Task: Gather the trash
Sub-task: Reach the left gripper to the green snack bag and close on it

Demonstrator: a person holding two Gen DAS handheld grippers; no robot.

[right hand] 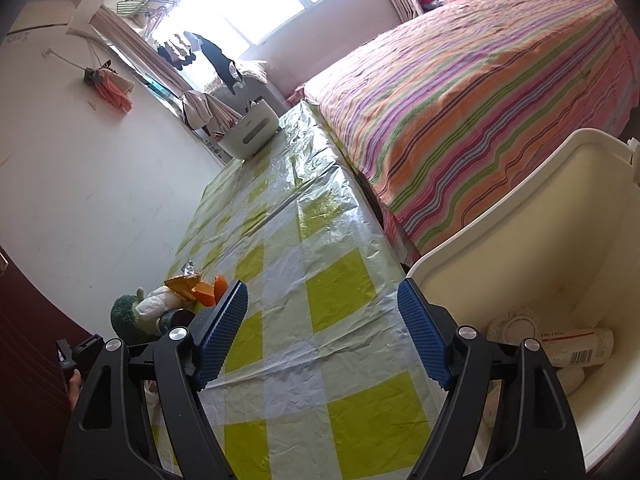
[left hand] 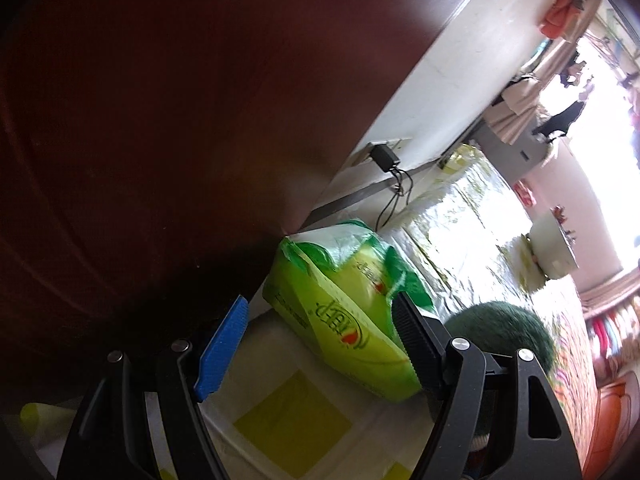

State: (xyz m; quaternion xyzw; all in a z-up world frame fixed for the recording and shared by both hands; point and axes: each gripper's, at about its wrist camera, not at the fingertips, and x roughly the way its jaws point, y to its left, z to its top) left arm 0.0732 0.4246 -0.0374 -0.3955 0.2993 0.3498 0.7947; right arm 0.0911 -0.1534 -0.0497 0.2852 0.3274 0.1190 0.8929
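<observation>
Little can be read. The green and yellow tissue pack, lying on the checked tablecloth near its wall-side edge, carries large green printed characters and a small red-and-green emblem — the print appears upside down and cannot be made out. Inside the white bin, a pale bottle lying on its side bears a barcode and a line of small digits — too blurred to read.
</observation>
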